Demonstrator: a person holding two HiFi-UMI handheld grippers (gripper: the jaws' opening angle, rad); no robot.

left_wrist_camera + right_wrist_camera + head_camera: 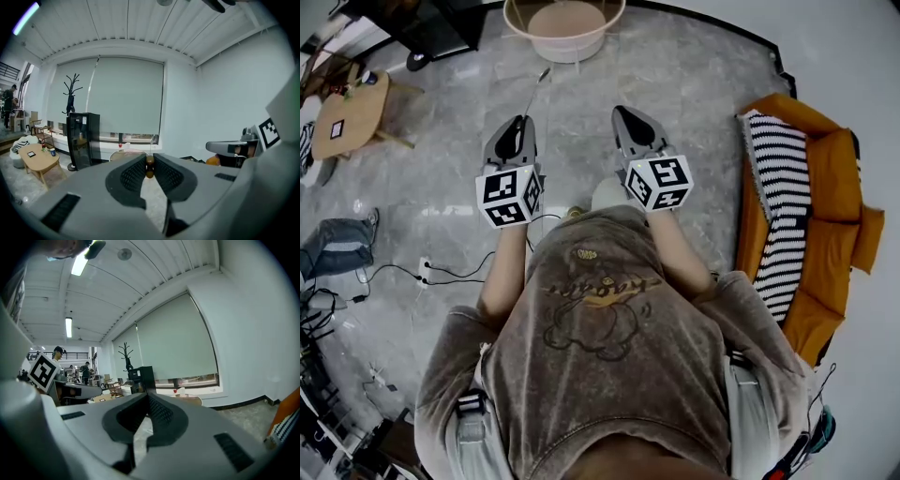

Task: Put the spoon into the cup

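Observation:
My left gripper is shut on the spoon, held above the floor. The spoon's thin metal stem points ahead toward a round pale table. In the left gripper view its brown beaded handle sits pinched between the jaws. My right gripper is shut with nothing in it, level with the left one. A small white cup-like thing and a red thing stand on the far round table. No cup shows in the head view.
An orange sofa with a striped blanket stands at the right. A low wooden table is at the left, with cables on the floor. A black cabinet and coat rack stand by the window.

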